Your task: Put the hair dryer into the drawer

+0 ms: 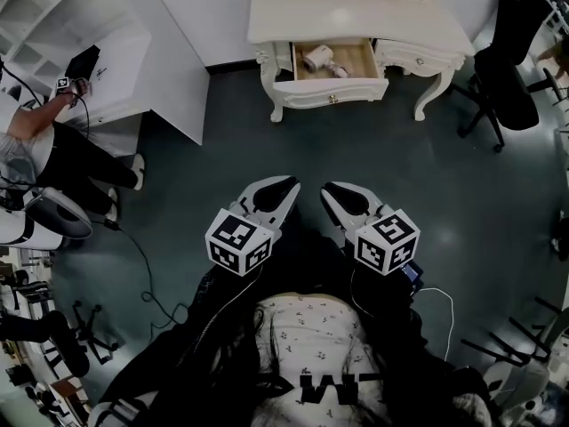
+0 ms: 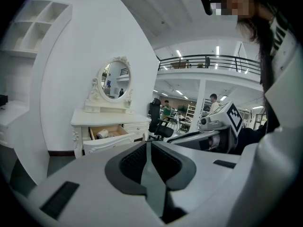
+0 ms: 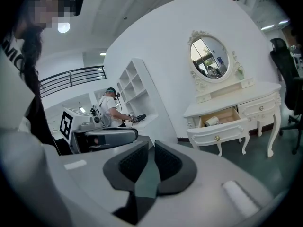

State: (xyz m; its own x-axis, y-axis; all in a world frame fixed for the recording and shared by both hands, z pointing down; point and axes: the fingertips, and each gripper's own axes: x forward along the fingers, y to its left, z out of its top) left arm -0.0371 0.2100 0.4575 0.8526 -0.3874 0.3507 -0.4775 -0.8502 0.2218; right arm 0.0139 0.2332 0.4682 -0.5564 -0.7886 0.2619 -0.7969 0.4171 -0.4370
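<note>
Hair dryer [image 1: 320, 59] already lies crosswise in the open drawer [image 1: 331, 92], straight ahead across the floor, well apart from left gripper [image 1: 286, 188] and right gripper [image 1: 331, 191], both clenched empty, neither clearly nearer.

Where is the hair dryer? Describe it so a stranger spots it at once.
Find the white dressing table at the top of the head view. Its left-hand drawer stands pulled open, showing a wooden inside. The hair dryer lies there, pale and barrel-shaped, the only thing seen in the only open drawer.
</note>
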